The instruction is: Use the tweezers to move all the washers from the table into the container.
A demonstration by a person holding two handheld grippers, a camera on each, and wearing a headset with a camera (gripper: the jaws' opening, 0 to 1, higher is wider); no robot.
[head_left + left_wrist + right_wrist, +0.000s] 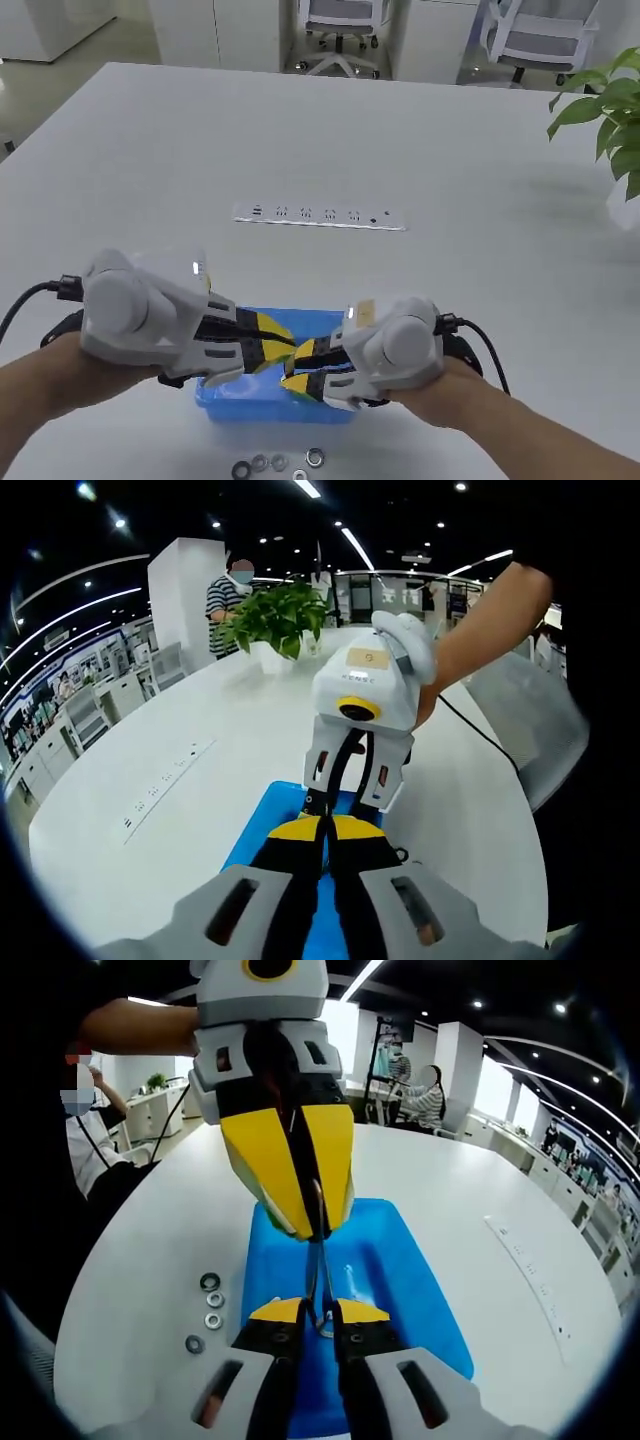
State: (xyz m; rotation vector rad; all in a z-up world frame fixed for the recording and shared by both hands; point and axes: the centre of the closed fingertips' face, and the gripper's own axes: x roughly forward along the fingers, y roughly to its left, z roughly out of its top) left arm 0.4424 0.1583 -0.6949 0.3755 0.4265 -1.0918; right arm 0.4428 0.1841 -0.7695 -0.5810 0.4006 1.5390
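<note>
Right gripper view: tweezers [319,1260] over blue container [410,1270]

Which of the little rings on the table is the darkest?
The washer at the left end of the row in the head view: dark grey, while the others shine silver.

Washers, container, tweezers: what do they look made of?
Washers: metal by the look, silvery rings with a dull shine against the white table.
Container: probably plastic, smooth even blue with soft glossy highlights.
Tweezers: likely steel, thin grey blades with a faint glint; too slim in the right gripper view to judge the finish.
</note>
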